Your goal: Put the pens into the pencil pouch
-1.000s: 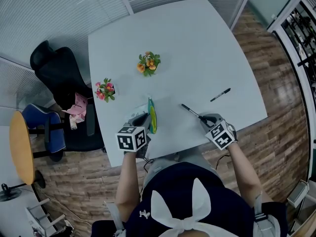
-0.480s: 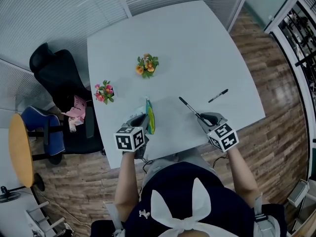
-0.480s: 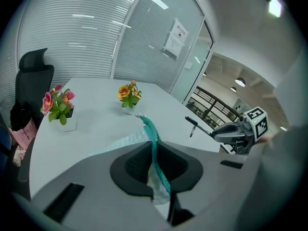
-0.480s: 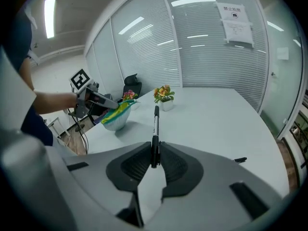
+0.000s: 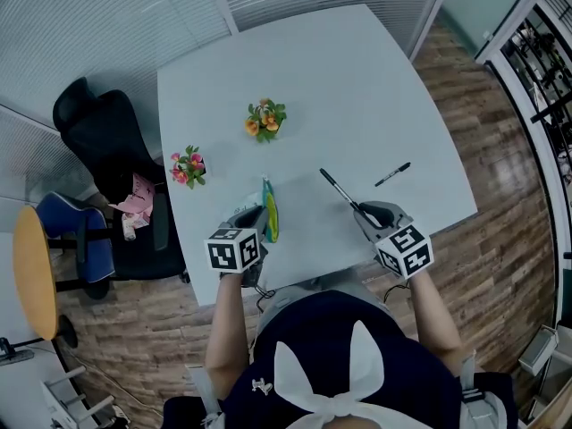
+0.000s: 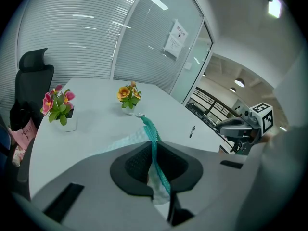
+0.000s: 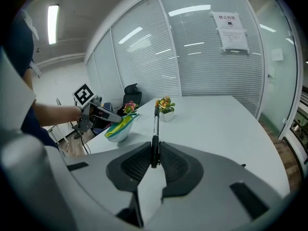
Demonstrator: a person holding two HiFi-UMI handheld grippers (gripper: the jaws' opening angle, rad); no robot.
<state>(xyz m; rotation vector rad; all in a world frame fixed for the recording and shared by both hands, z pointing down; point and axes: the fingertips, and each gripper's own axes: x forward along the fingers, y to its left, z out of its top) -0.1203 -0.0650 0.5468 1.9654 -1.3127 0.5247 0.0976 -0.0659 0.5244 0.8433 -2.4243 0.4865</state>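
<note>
Scene inspected from left to right across the white table [image 5: 357, 88].

Off the table's left edge stands a black office chair [image 5: 98, 123]. On the table's left side is a small pot of pink flowers [image 5: 189, 164], with a pot of orange flowers [image 5: 265, 119] farther off and to its right. Neither bears on the task.

At the near left edge, the left gripper [image 5: 253, 224] has its jaws pinched on the near end of the pencil pouch [image 5: 270, 211], with the teal zip edge caught between the pads. The pouch runs away from the jaws toward the far side. In the right gripper view its mouth looks open [image 7: 119, 127].

To the right, the right gripper [image 5: 362, 213] has its jaws clamped on one end of a black pen [image 5: 340, 190]. The barrel points far and leftward, and it appears to be clear of the tabletop. The pen and the pouch are well apart.

Farther right, a second pen [image 5: 392, 174] lies loose on the table, untouched.

Assessment: early stage. No pen can be seen in the pouch. One pen is in the grip but not yet carried across, and the other has yet to be collected. Closing the pouch, if required, is also outstanding.
</note>
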